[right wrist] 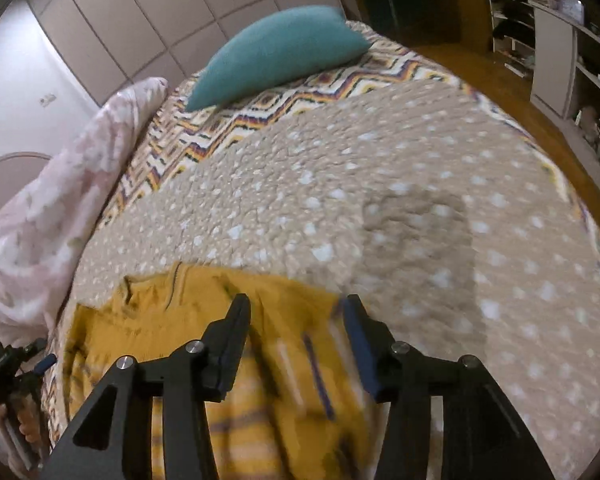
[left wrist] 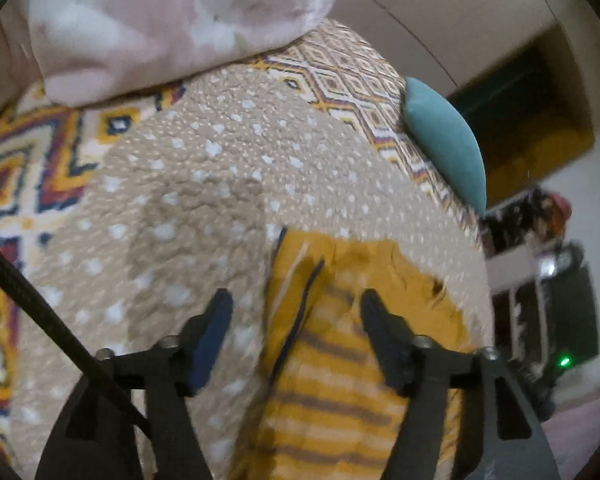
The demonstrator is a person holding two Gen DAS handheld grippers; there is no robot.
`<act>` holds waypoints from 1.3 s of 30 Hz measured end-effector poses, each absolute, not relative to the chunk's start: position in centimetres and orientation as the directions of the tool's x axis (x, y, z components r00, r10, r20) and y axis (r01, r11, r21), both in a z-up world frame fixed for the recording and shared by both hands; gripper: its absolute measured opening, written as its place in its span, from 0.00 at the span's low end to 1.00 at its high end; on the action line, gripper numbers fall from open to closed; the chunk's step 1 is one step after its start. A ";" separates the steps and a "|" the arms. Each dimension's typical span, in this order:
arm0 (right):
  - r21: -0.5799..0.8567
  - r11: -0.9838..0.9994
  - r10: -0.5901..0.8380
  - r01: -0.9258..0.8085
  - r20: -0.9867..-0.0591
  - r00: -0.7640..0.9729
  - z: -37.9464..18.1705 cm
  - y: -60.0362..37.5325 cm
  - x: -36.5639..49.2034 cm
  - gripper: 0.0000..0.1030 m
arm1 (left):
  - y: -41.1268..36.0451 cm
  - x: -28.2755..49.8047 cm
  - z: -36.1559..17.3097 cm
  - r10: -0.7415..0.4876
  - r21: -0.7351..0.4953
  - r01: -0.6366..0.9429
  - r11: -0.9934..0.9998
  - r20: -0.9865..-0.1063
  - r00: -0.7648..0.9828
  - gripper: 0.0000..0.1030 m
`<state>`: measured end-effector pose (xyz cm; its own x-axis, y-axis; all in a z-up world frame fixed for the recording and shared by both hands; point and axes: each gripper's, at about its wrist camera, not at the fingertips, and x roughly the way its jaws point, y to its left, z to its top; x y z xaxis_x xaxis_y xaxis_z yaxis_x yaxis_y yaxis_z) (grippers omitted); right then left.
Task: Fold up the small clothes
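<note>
A small mustard-yellow garment (left wrist: pixel 352 280) with pale and dark stripes and a navy trim lies on a beige white-dotted blanket (left wrist: pixel 204 184). In the left wrist view my left gripper (left wrist: pixel 295 302) hovers over the garment's left edge, open, its left finger over the blanket and its right finger over the cloth. The right wrist view shows the same garment (right wrist: pixel 204 312), blurred. My right gripper (right wrist: pixel 297 300) stands open above its right part, and no cloth is pinched between the fingers. Each garment's near part is hidden behind the gripper bodies.
The blanket lies on a bed with a zigzag-patterned cover (right wrist: pixel 228 120). A teal pillow (right wrist: pixel 280 52) rests at the head and a pink-white duvet (right wrist: pixel 60 184) is bunched along the left side. Shelves (right wrist: pixel 560 32) and wooden floor are at the right. A hand with a black device (right wrist: pixel 4 364) shows at the lower left.
</note>
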<state>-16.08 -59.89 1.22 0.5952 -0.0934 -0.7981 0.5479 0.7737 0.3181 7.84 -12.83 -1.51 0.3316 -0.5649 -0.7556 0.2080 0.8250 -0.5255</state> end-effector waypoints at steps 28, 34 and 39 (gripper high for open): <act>0.421 0.769 0.069 0.481 -0.803 0.592 -4.3 -52.8 -31.6 0.11 | -6.5 -4.3 -3.3 -0.360 -0.256 0.320 0.912 -0.872 0.331 0.10; 0.290 0.815 -0.092 0.501 -0.790 0.606 0.0 -51.8 -32.5 0.12 | -6.7 -6.8 -1.2 -0.412 -0.300 0.292 0.908 -0.764 0.497 0.66; 0.249 0.882 -0.067 0.399 -0.774 0.630 2.8 -47.4 -28.2 0.12 | -9.4 -6.1 -3.3 -0.476 -0.361 0.313 0.879 -0.716 0.510 0.66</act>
